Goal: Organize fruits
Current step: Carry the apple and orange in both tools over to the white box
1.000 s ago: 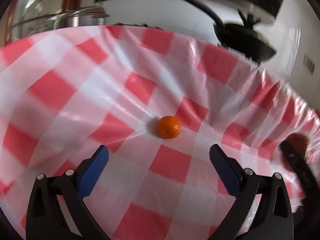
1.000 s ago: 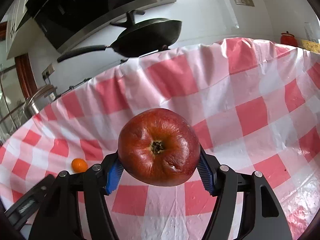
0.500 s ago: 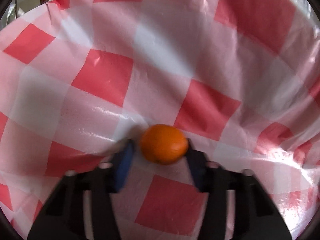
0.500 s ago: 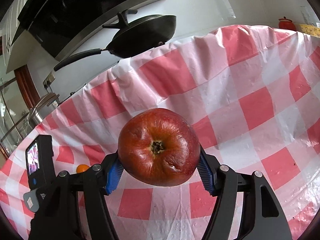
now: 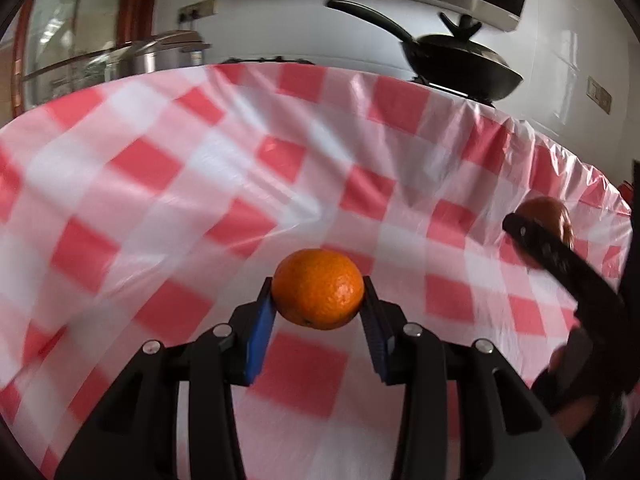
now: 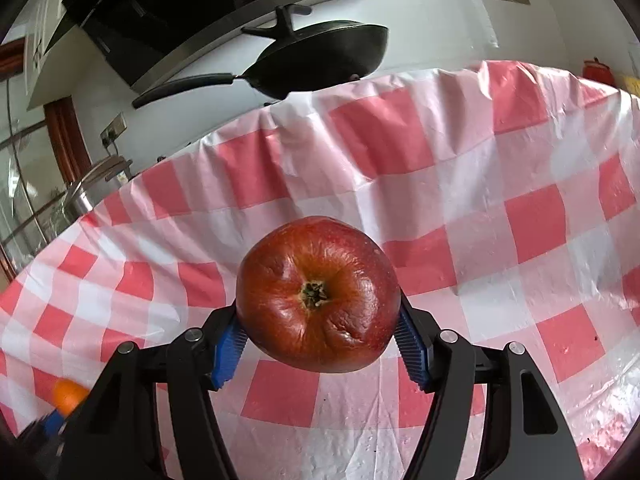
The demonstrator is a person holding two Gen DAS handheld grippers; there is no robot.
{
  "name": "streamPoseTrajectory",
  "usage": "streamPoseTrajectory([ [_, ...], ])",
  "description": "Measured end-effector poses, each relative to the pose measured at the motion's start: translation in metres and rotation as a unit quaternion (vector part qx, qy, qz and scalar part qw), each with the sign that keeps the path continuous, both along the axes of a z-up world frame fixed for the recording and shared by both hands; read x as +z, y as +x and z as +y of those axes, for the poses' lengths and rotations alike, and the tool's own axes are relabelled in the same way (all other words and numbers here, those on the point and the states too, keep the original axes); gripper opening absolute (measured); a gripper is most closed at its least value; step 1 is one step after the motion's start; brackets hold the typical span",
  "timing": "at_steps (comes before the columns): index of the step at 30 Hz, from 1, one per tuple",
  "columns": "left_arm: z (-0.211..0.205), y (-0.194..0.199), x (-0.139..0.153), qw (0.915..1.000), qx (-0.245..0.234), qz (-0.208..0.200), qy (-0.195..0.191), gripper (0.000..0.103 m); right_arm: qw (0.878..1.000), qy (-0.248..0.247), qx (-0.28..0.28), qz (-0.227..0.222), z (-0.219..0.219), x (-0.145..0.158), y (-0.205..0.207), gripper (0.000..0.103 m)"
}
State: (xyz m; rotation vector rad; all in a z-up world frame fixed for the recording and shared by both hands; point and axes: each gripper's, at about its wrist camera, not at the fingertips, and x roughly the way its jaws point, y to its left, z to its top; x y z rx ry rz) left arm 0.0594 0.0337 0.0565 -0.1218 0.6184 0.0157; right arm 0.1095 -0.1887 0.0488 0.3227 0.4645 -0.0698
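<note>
We see our left gripper (image 5: 318, 304) clamped on a small orange (image 5: 318, 288), our right gripper (image 6: 318, 332) clamping a red apple (image 6: 318, 294), above the checked tablecloth (image 6: 520, 220), no readable writing.

I see a bright orange round tangerine (image 5: 318, 289) between blue ribbed pads (image 5: 260, 334), a wrinkled dark-red apple (image 6: 318, 294), a red-and-white checked plastic tablecloth (image 6: 500, 216), and a black lidded pan (image 6: 320, 58).

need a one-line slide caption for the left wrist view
Left hand-held gripper shut on a mandarin orange above the red-checked tablecloth; the red apple sits in the right one at frame edge.
</note>
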Motion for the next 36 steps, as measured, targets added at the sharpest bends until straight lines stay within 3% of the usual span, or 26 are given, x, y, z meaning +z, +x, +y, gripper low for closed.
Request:
streamPoseTrajectory([
  [15, 0.011, 0.007, 0.002, 0.9995, -0.001, 0.003, -0.033, 0.042, 0.999, -0.038, 0.006, 0.005, 0.016, 0.001, 0.001, 0.064],
  [23, 0.021, 0.003, 0.002, 0.9988, 0.007, -0.023, -0.043, 0.042, 0.999, -0.049, 0.016, -0.009, 0.029, 0.013, -0.004, 0.064],
  [28, 0.04, 0.008, 0.0, 0.9967, 0.026, -0.021, -0.074, 0.042, 0.997, -0.066, 0.034, 0.016, 0.044, 0.023, -0.04, 0.064],
  [30, 0.041, 0.008, 0.002, 0.9969, 0.03, -0.024, -0.069, 0.042, 0.996, -0.071, 0.042, 0.027, 0.045, 0.024, -0.064, 0.064],
  [36, 0.045, 0.002, 0.006, 0.9957, 0.029, -0.04, -0.078, 0.042, 0.994, -0.035, 0.069, 0.072, 0.038, 0.014, -0.145, 0.064],
])
